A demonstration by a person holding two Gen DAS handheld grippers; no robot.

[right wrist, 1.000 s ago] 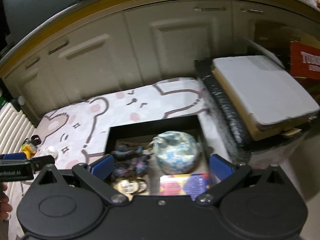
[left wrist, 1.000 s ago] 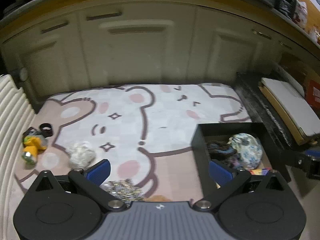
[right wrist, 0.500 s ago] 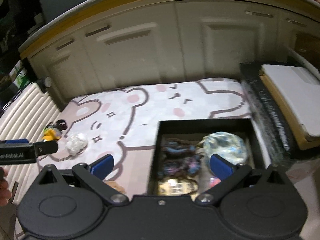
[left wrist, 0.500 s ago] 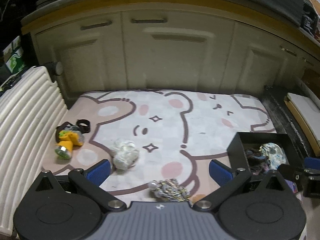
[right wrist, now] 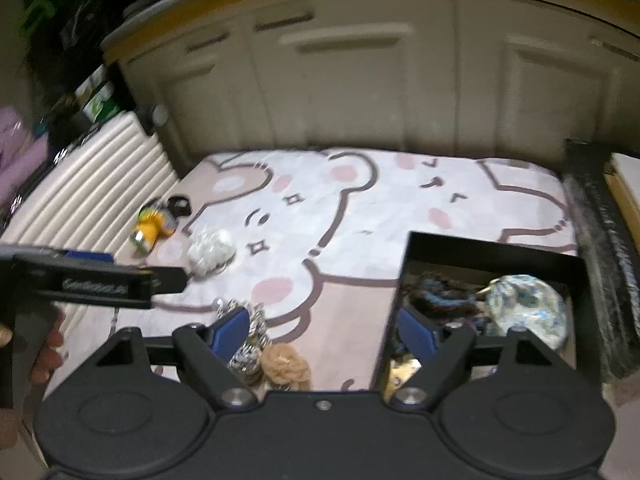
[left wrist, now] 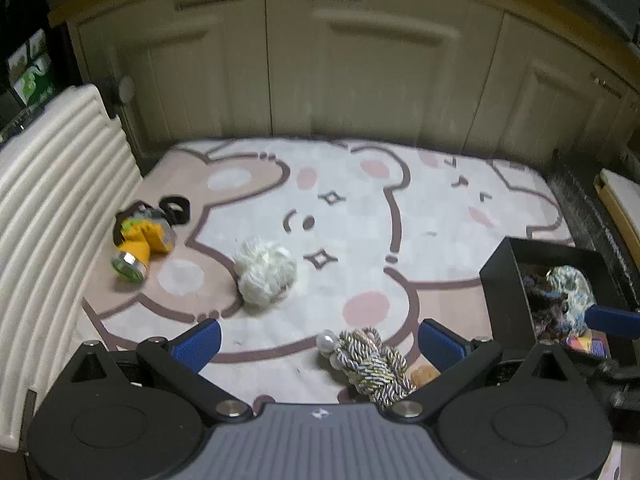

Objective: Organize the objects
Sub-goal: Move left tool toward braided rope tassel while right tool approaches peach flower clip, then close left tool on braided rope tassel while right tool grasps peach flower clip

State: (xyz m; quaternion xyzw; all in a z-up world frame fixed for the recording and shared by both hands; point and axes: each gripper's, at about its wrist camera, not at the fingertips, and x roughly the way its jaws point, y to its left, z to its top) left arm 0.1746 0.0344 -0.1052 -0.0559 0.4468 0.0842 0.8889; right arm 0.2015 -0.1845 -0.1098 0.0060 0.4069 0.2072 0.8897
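Both tools shifted left | rope bundle [left wrist: 370,360] long axis toward lower right

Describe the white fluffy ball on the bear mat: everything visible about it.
The white ball is a rounded, fuzzy bundle, seemingly of yarn or shredded fibre, off-white with glossy strands. It lies loose on the mat, on the brown outline of the bear print, right of the yellow toy and apart from it. Nothing grips or touches it; only the mat bears it.

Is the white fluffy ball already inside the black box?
No, the white fluffy ball lies on the bear mat, apart from the black box.
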